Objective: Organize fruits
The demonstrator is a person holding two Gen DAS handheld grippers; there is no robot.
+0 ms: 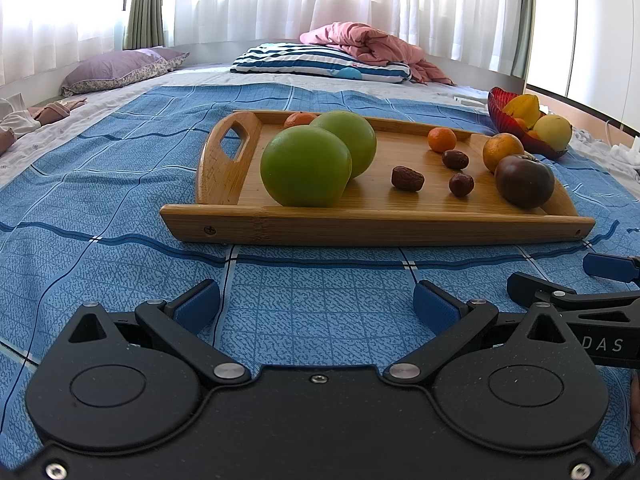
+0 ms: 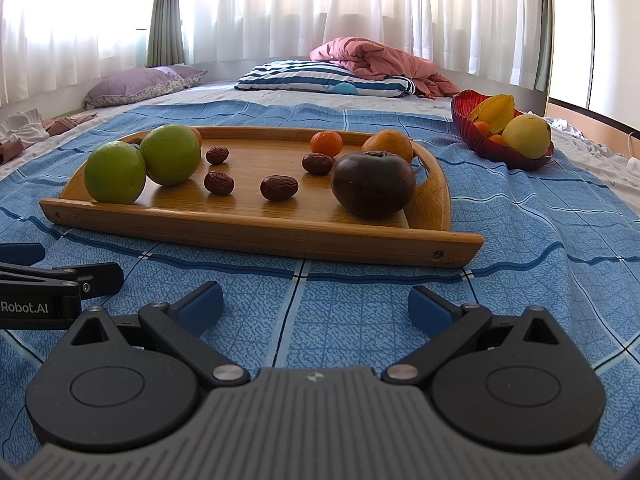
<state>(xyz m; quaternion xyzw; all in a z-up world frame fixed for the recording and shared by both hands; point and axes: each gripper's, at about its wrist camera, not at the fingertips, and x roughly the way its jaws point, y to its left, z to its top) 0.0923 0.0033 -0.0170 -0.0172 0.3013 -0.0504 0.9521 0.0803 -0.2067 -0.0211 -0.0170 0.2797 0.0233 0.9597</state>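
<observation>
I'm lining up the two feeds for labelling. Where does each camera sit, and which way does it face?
Left wrist view: on the left gripper, low over the blue checked bedspread, facing the wooden tray from its left-handle end; open blue-padded fingers show, with the right gripper at the right edge.
Right wrist view: on the right gripper, facing the tray's right end; the left gripper shows at the left edge.
Both share the tray, two green round fruits, dark purple fruit, red glass bowl and white curtains.
</observation>
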